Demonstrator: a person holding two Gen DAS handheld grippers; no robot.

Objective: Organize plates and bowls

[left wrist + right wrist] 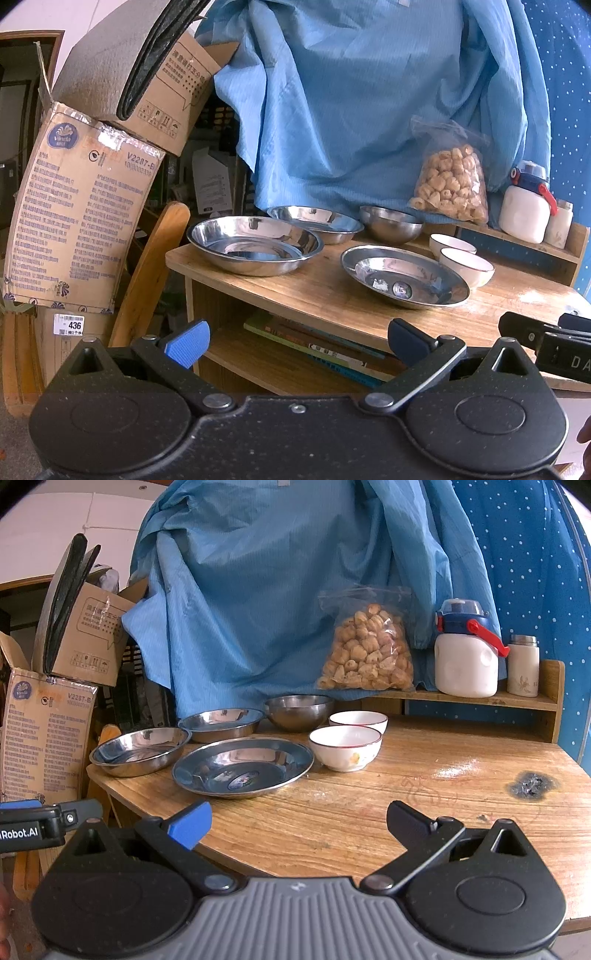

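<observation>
Gaping right gripper [297, 821]; untouched steel plate [243, 766]

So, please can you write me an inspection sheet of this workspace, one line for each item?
Surface: wooden table, with a white powdery patch and a dark burn-like mark.
Job's things: three steel plates, one steel bowl, two white bowls; all apart, none stacked.
Clutter: bag of snacks, white bottle and small flask on the back shelf.
Grippers: left gripper and right gripper both open, empty, short of the dishes.
Cables: nothing seen.
Surroundings: blue cloth behind, cardboard boxes, books under the table.
</observation>
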